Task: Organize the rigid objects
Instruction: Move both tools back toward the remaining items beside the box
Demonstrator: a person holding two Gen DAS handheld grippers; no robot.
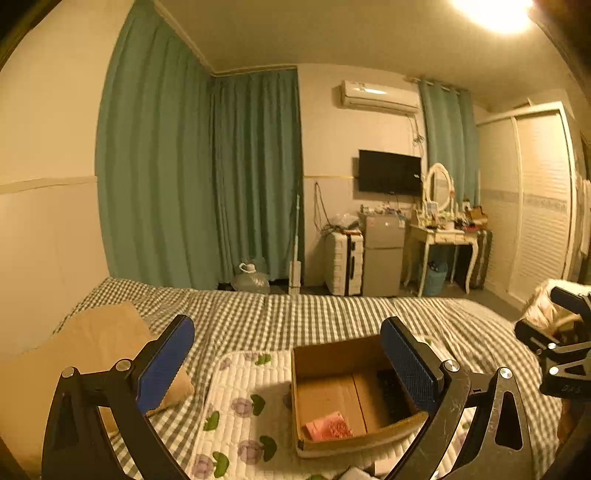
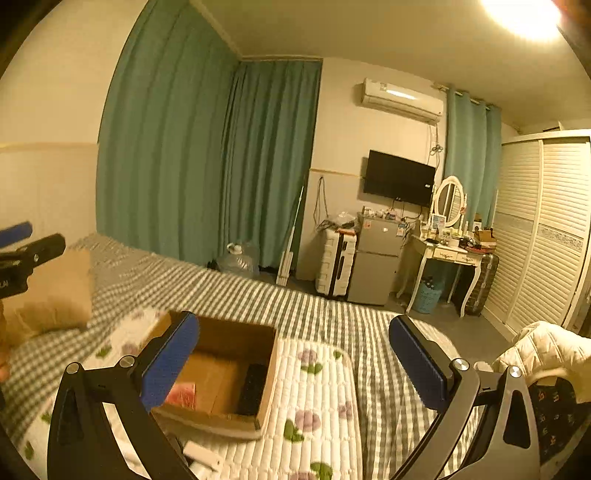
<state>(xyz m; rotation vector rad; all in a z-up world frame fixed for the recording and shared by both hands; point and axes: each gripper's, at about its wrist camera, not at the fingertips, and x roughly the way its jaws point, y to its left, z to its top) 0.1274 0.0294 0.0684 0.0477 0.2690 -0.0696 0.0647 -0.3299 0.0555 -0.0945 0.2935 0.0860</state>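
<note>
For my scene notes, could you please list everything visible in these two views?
cardboard box: one, brown, open, on the quilted mat.
pink item: one, inside the box.
black item: one, inside the box.
quilted mat: one, white with flowers, on the bed.
bed cover: one, grey-white check.
pillow: one, tan, on the bed.
curtains: teal, on far walls.
television: one, black, wall-mounted.
fridge: one, grey, below television.
suitcase: one, white, beside fridge.
dressing table: one, cream, with mirror.
left gripper: open, empty.
right gripper: open, empty.

Warm dim light, ceiling lamp (image 1: 495, 13) glare; fisheye-bent edges, slight blur
</note>
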